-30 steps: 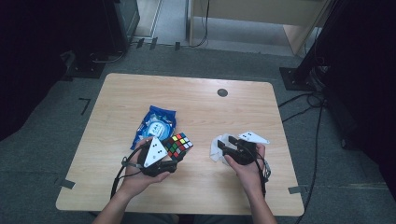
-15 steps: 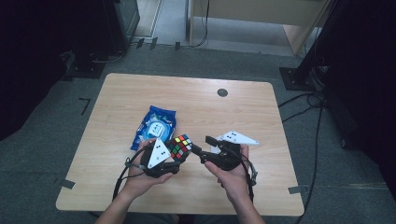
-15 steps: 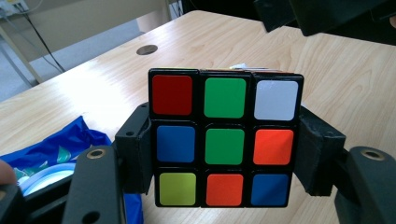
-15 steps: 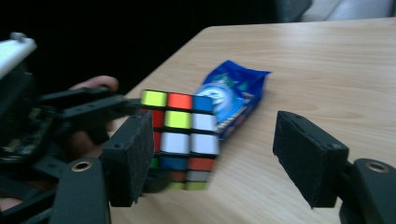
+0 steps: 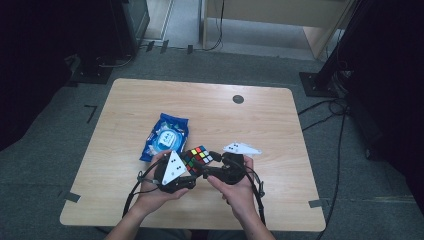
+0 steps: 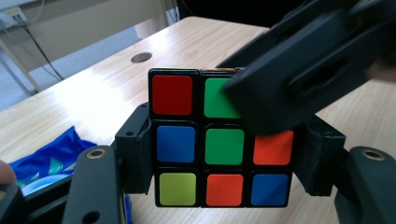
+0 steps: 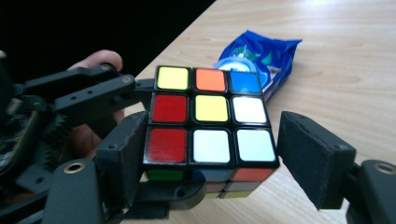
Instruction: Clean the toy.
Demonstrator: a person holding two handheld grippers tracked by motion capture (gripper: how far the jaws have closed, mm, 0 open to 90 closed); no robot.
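Just above the near edge of the pale wooden table, your left gripper is clamped on the scrambled plastic puzzle cube with black edges and coloured stickers, its pads pressing the cube's two opposite sides. Your right gripper has just been opening its jaws and now brackets one layer of the cube: the one pad seems to touch the red-sticker side, while a clear gap shows between the other pad and the white stickers, so it has no grip yet.

Your main risk is squeezing with the right jaws set skew to the layer. Judging from the uneven gap, they would push the cube sideways in the left pads, and it could twist loose and drop to the table. Catching two layers at once would jam the turn. The blue plastic wipes packet lies just beyond your left hand, apart from the cube.
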